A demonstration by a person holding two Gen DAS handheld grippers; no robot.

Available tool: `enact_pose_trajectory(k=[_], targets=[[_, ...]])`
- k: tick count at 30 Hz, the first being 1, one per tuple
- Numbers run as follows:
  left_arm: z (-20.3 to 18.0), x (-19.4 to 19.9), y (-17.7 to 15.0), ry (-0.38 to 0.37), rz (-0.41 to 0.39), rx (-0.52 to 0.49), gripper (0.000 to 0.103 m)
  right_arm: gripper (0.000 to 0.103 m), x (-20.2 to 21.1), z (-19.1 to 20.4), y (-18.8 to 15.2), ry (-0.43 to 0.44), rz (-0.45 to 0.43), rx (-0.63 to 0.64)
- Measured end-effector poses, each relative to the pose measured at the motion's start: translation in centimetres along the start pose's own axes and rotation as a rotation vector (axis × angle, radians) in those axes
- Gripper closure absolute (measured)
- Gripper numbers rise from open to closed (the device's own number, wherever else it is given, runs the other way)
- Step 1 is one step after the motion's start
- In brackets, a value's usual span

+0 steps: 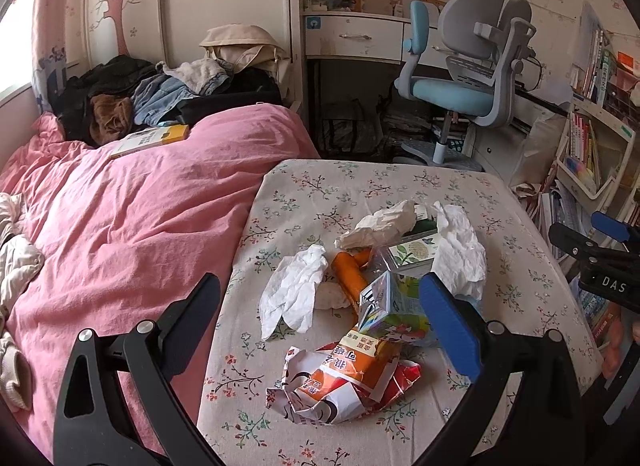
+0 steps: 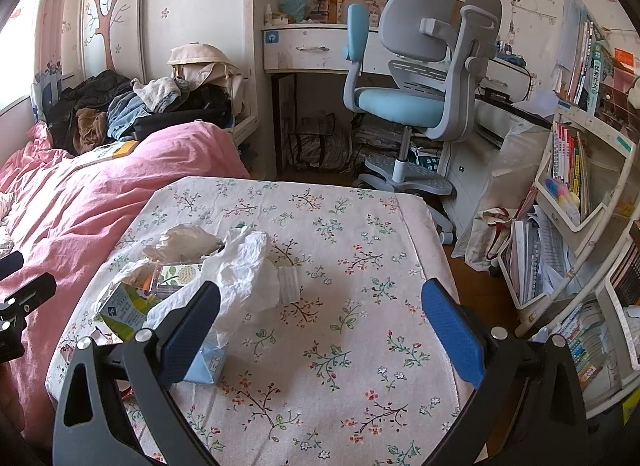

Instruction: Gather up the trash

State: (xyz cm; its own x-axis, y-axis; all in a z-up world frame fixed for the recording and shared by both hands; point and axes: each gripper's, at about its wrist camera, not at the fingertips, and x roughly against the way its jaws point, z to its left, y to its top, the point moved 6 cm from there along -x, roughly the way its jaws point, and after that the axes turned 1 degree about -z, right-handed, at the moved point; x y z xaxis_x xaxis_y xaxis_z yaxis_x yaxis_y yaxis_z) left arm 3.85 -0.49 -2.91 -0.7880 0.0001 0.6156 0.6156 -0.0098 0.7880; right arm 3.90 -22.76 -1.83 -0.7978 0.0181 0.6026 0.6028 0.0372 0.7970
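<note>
Left wrist view: the left gripper (image 1: 320, 330) is spread wide with nothing between its fingers, held above the near end of a table (image 1: 520, 201) covered in floral cloth. The trash lies in a loose heap at the middle of the table: a crumpled orange-and-red wrapper (image 1: 344, 382) nearest the camera, a small juice carton (image 1: 386, 306) just behind it and partly hidden by the blue finger pad, an orange tube (image 1: 350, 274), a crumpled white tissue (image 1: 294, 290) to its left, a second tissue (image 1: 458, 250) to the right, a wad of paper (image 1: 380, 223) at the far side, and a small floral box (image 1: 414, 252) among them. The pieces touch or overlap one another. A pink bed (image 1: 132, 209) adjoins the table on the left, with clothes (image 1: 152, 93) piled at its far end. The right gripper (image 1: 600, 262) shows at the right edge. Right wrist view: the right gripper (image 2: 320, 330) is likewise spread wide and empty, above a bare stretch of cloth to the right of the heap. The heap lies at left; the large tissue (image 2: 244, 270), the carton (image 2: 128, 310) and the box (image 2: 178, 276) are visible, and a pale blue packet (image 2: 208, 362) lies behind the left finger. A small clear packet (image 2: 289, 280) lies just right of the tissue. A blue-seated chair (image 2: 408, 101) stands beyond the table.
</note>
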Motion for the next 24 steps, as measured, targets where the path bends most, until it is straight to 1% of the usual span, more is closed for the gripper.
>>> enact_pose_trajectory(k=[10, 13, 15, 18, 20, 22, 24], targets=[[0.0, 0.0, 0.0, -0.002, -0.001, 0.0, 0.007, 0.006, 0.0, 0.2, 0.0, 0.006, 0.001, -0.001], [0.6, 0.1, 0.2, -0.001, 0.003, 0.011, 0.007, 0.006, 0.0, 0.3, 0.0, 0.009, 0.001, -0.002], [2.2, 0.0, 0.6, 0.014, 0.002, 0.047, 0.007, 0.006, -0.1, 0.3, 0.0, 0.011, 0.001, -0.005], [5.4, 0.0, 0.8, 0.04, 0.009, 0.147, 0.007, 0.006, -0.1, 0.4, 0.0, 0.016, 0.001, -0.009], [7.5, -0.1, 0.8, 0.071, 0.019, 0.205, 0.007, 0.006, -0.1, 0.4, 0.0, 0.015, 0.001, -0.008], [8.9, -0.4, 0.6, 0.101, 0.034, 0.238, 0.007, 0.006, 0.0, 0.2, 0.1, 0.023, 0.002, -0.01], [9.9, -0.7, 0.3, 0.111, 0.055, 0.266, 0.007, 0.006, 0.0, 0.2, 0.1, 0.029, 0.003, -0.013]])
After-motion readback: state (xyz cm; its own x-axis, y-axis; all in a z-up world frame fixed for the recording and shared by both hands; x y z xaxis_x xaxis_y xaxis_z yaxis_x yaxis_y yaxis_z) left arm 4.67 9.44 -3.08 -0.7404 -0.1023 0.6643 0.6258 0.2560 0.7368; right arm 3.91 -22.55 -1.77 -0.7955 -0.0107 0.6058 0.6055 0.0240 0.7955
